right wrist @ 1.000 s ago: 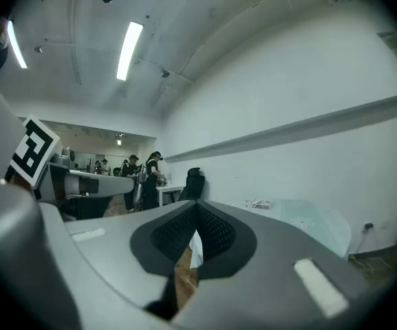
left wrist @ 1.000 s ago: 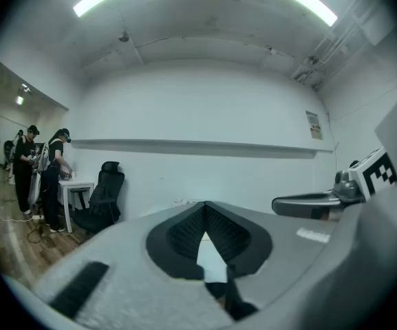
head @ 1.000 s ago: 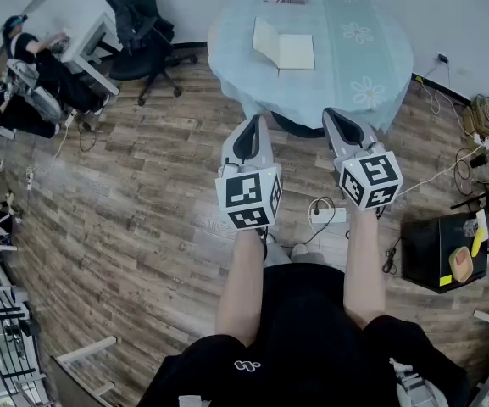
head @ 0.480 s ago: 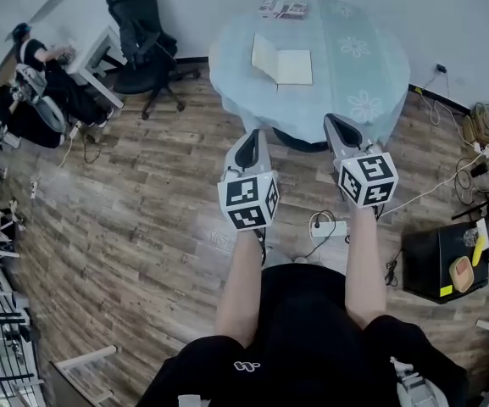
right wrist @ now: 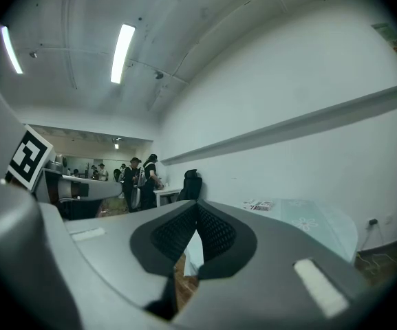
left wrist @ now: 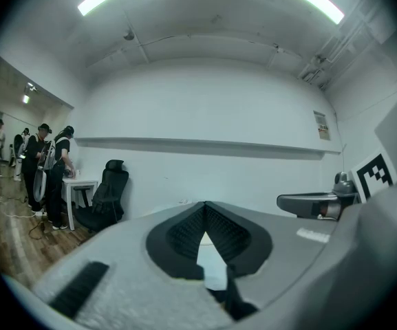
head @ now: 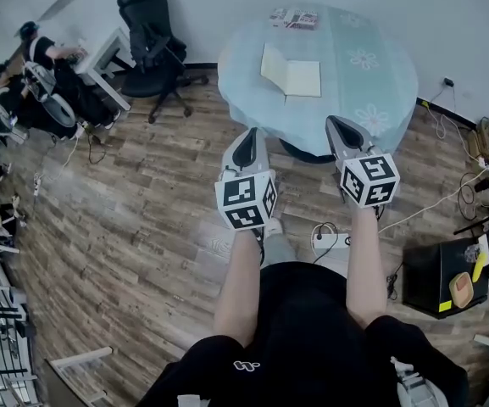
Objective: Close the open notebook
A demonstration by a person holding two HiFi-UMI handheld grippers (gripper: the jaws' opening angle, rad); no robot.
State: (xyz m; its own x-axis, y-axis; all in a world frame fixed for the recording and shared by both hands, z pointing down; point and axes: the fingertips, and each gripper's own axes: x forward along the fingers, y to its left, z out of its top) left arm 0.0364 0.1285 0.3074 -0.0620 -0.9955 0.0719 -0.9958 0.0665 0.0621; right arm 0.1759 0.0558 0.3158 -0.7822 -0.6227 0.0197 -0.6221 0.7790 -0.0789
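The open notebook (head: 291, 73) lies with cream pages up on a round table (head: 380, 66) covered by a pale blue flowered cloth. Both grippers are held level over the wooden floor, short of the table's near edge and well apart from the notebook. My left gripper (head: 249, 131) is shut, its tips meeting with nothing between them (left wrist: 205, 205). My right gripper (head: 333, 122) is shut and empty too (right wrist: 197, 205). The right gripper view shows the table (right wrist: 308, 222) ahead to the right; the notebook is hidden there.
Some magazines (head: 294, 18) lie at the table's far edge. A black office chair (head: 151, 24) and a white desk with people (head: 32, 83) stand to the left. A power strip (head: 329, 231), cables and a black box (head: 435, 278) lie on the floor at right.
The table and notebook have come lower and nearer in the head view. Both grippers have drifted forward toward the table, still shut and empty.
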